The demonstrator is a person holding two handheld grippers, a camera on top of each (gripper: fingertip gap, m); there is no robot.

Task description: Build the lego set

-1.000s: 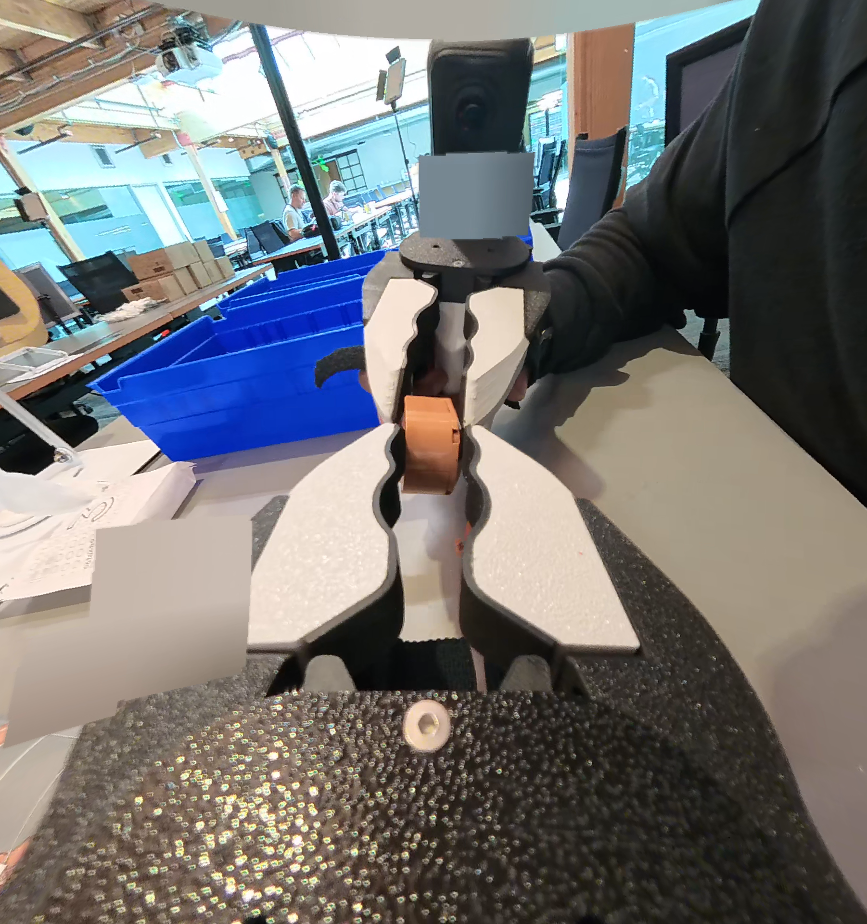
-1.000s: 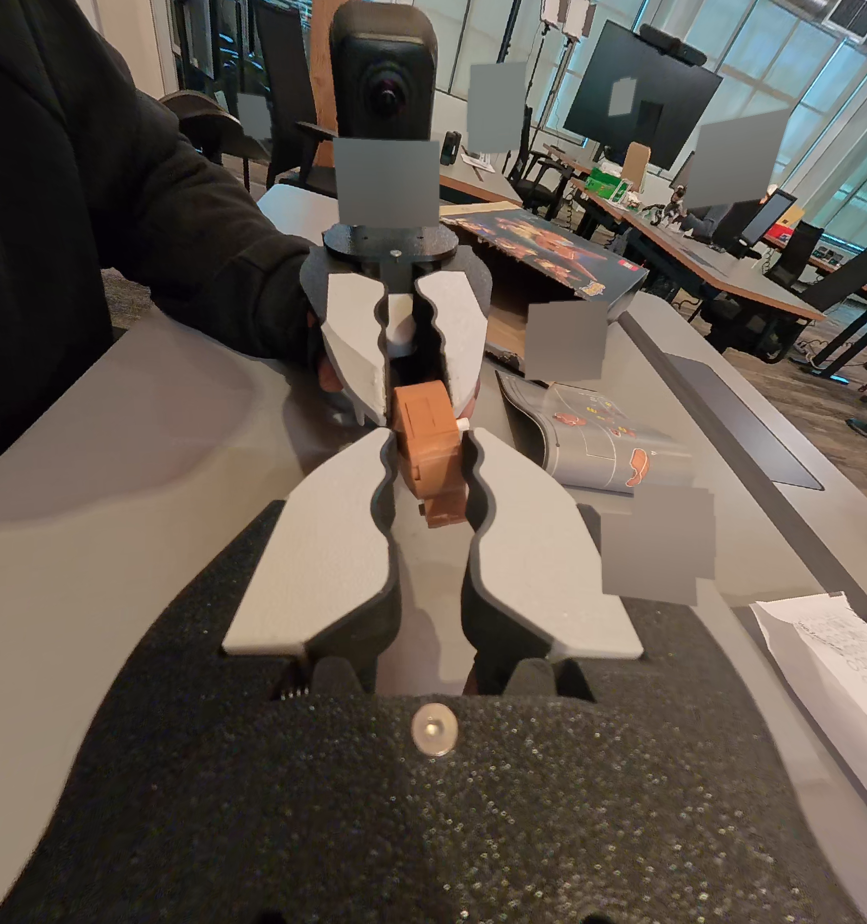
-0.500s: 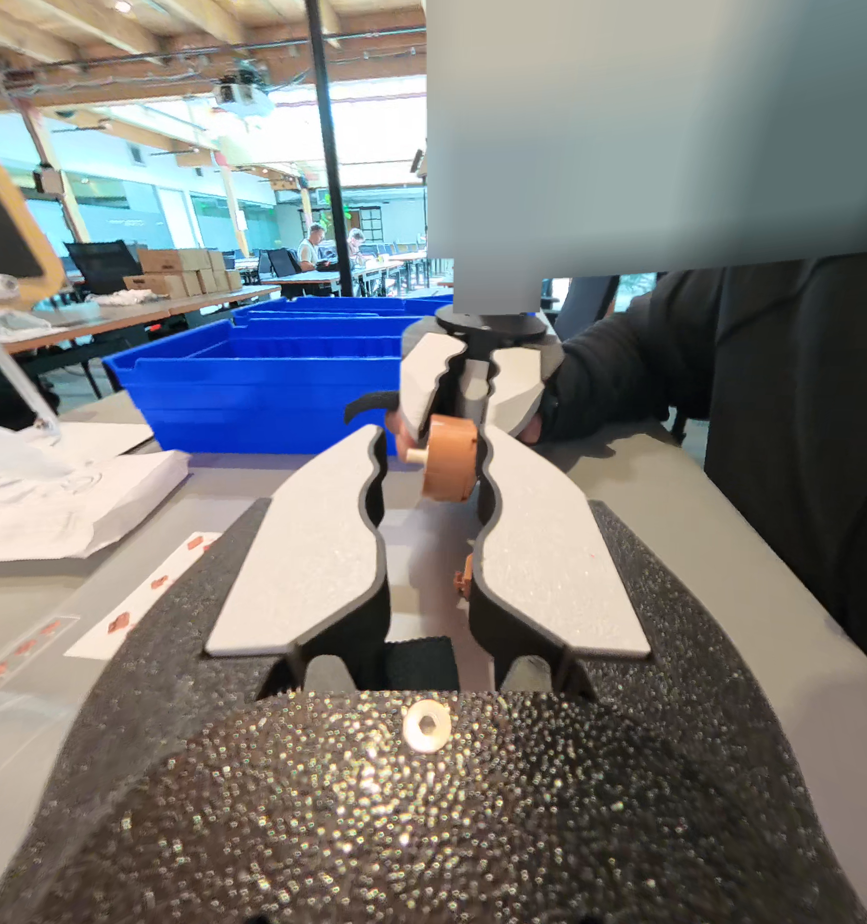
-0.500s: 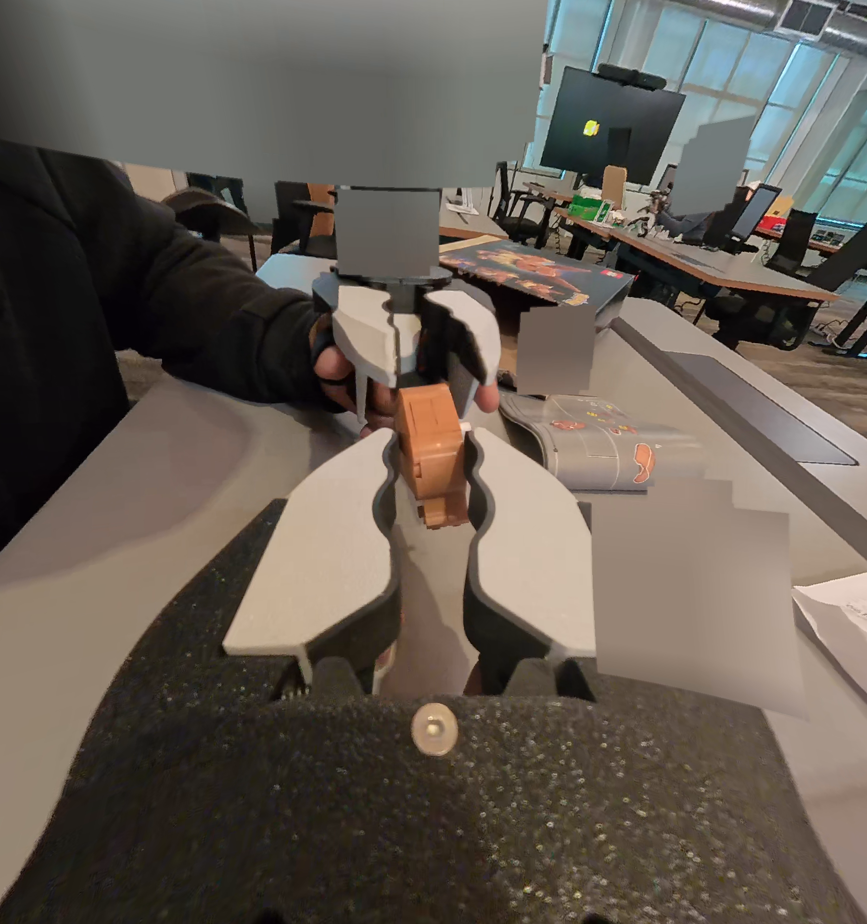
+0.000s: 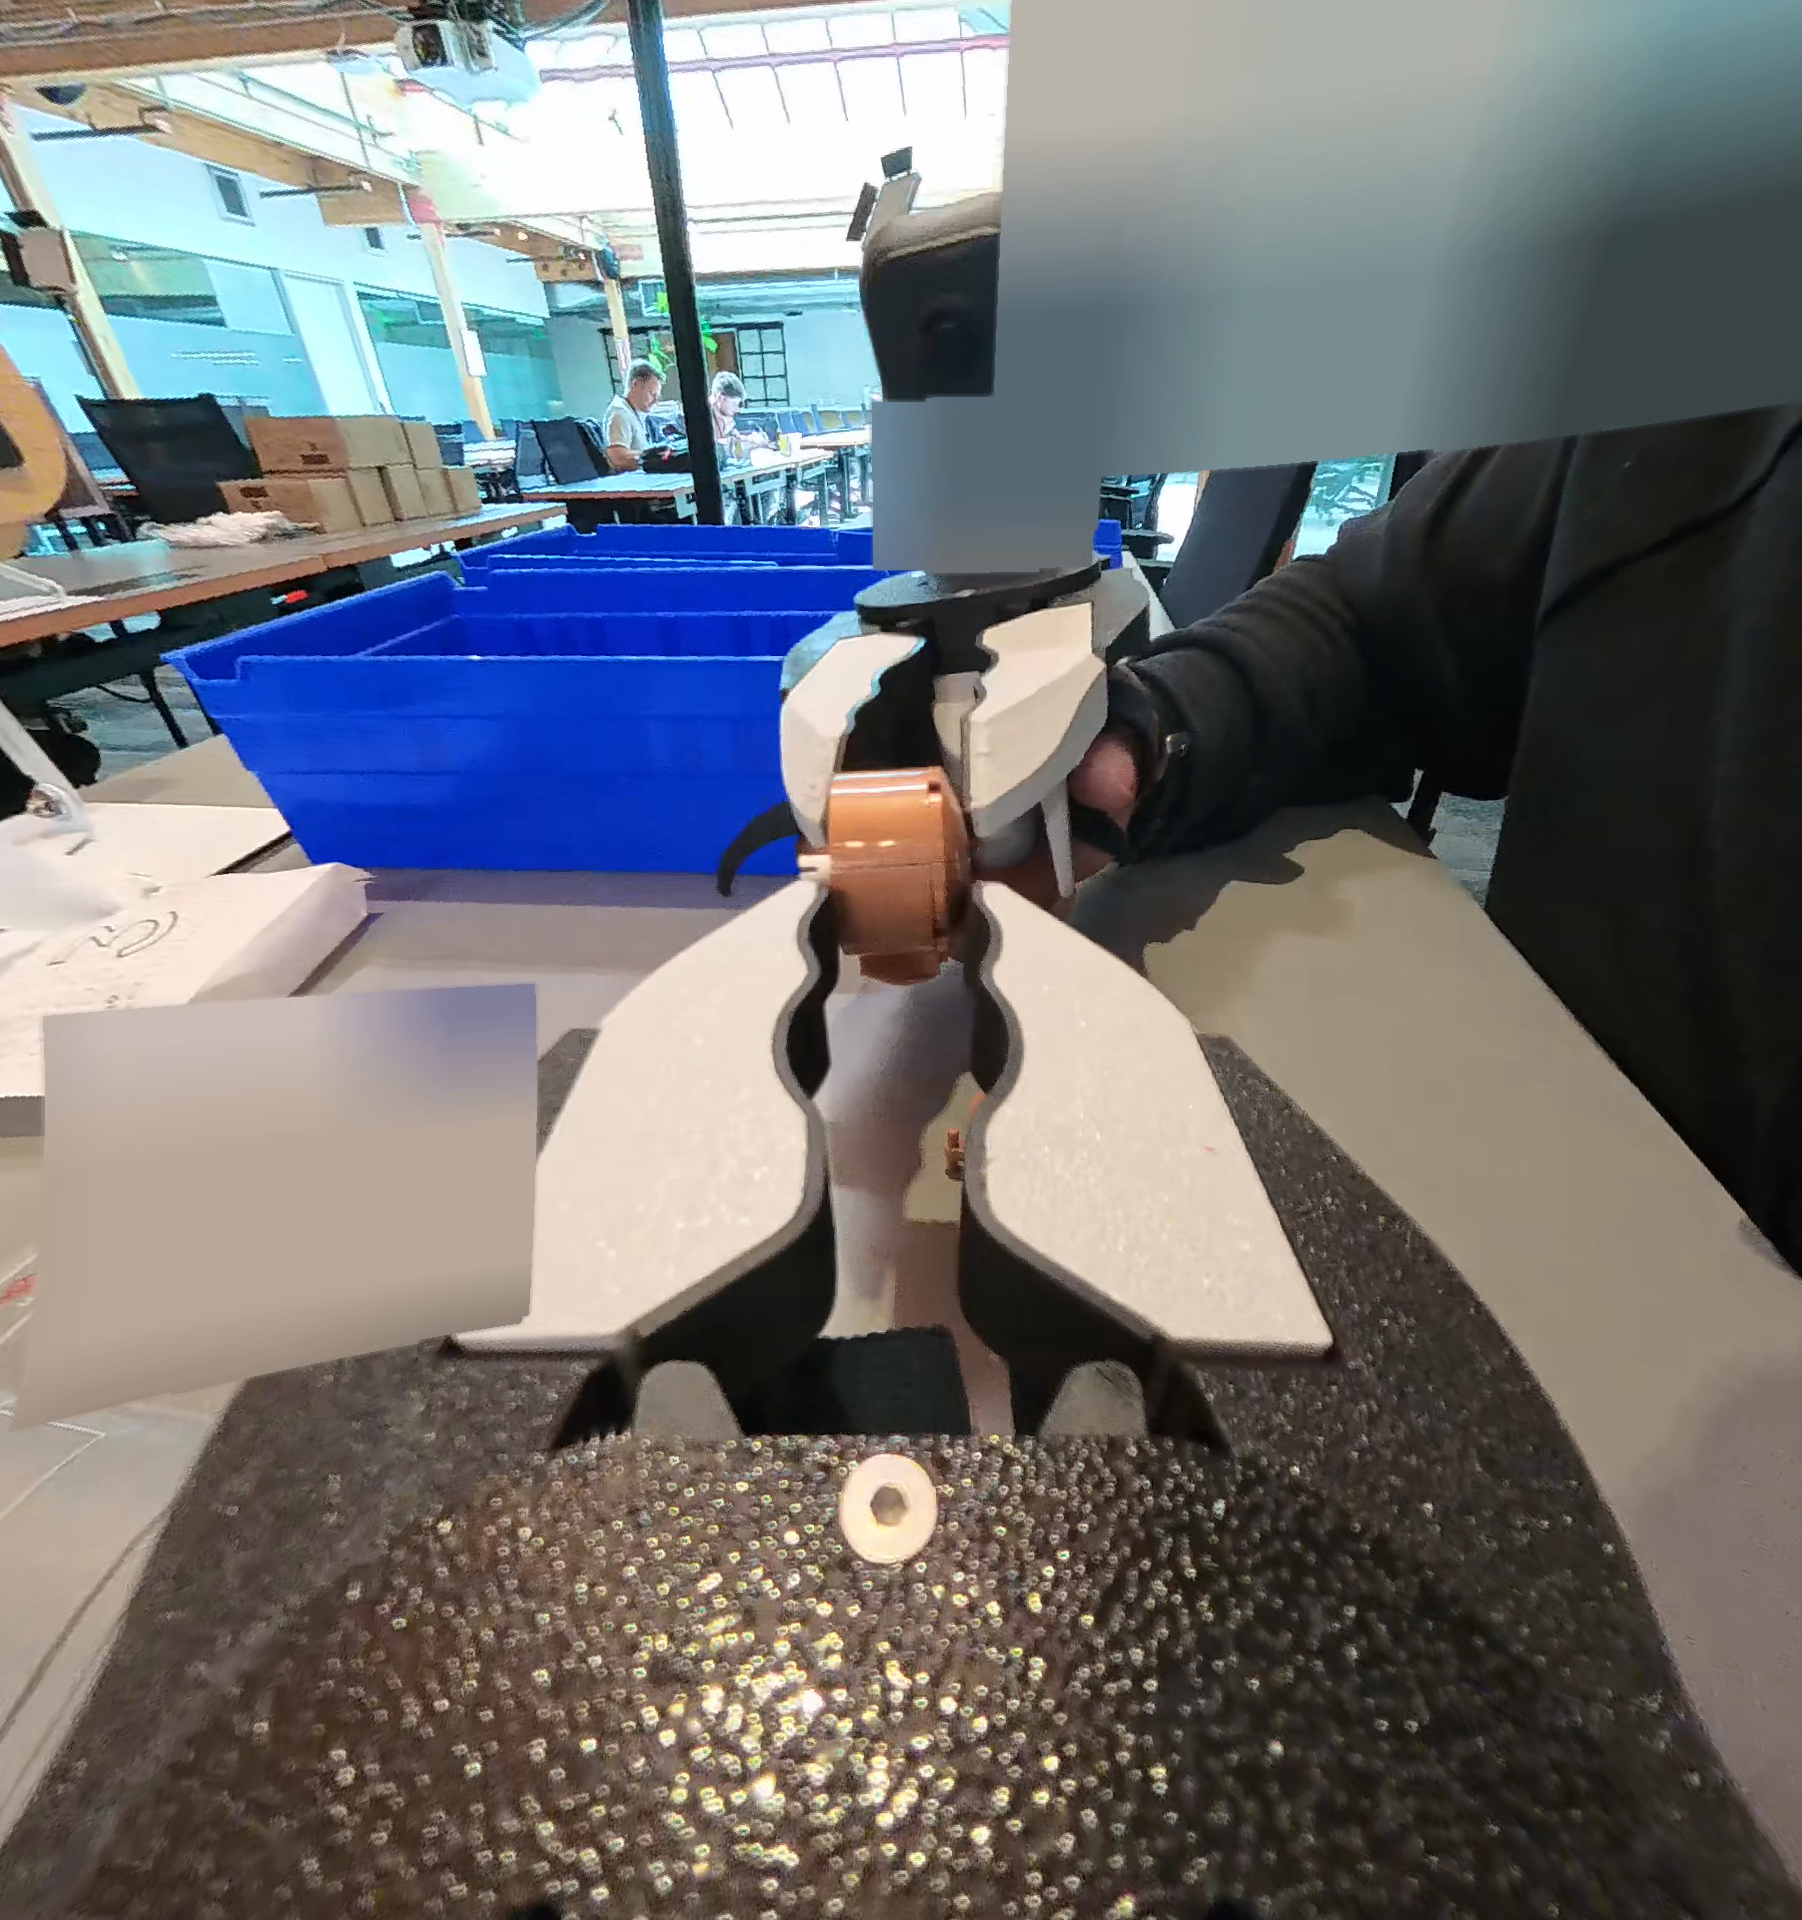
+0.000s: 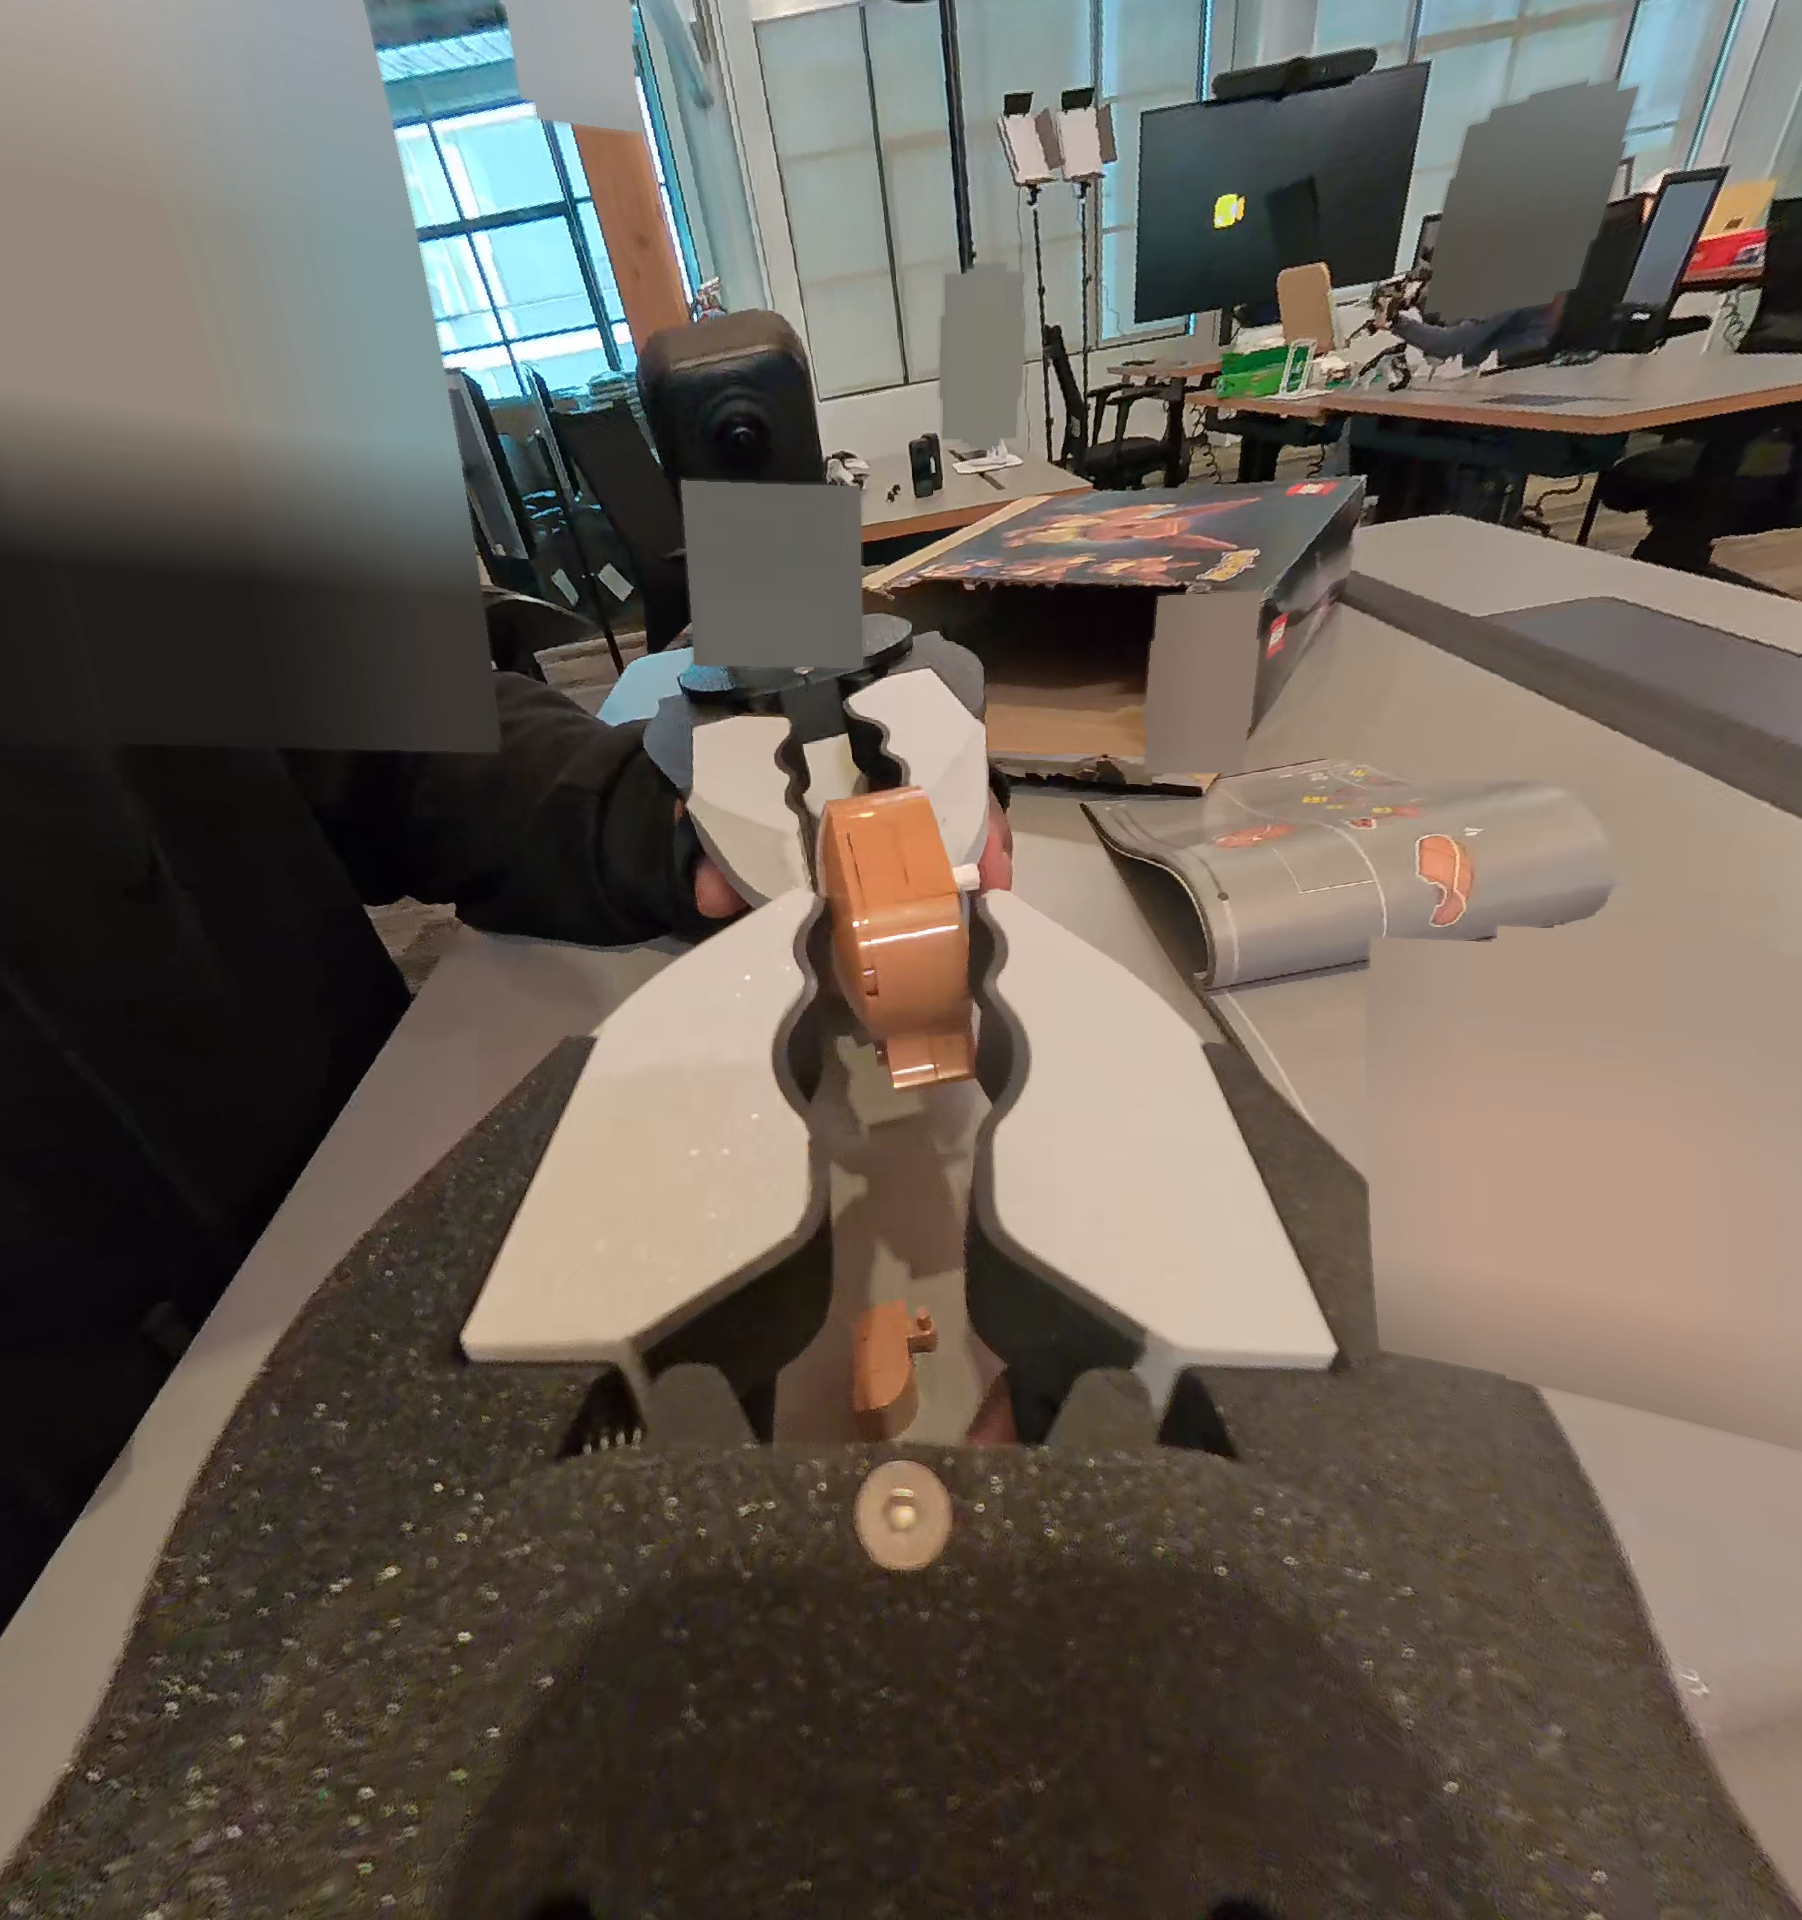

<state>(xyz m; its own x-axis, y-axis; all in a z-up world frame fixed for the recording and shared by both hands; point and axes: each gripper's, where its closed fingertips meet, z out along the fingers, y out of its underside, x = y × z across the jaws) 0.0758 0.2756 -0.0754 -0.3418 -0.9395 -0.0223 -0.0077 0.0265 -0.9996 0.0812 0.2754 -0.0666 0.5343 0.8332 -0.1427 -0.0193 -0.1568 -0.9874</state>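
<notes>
Both grippers have tipped back up since half a second ago, and the left gripper, then spread wider, has closed again on the brown brick piece. The right gripper is clamped on the same piece from the opposite side, so it hangs between the two, above the grey table. Sharing the hold likely steadies it for turning or pressing. A small brown part lies on the table below. A blue bin, an open box and a booklet sit nearby.
</notes>
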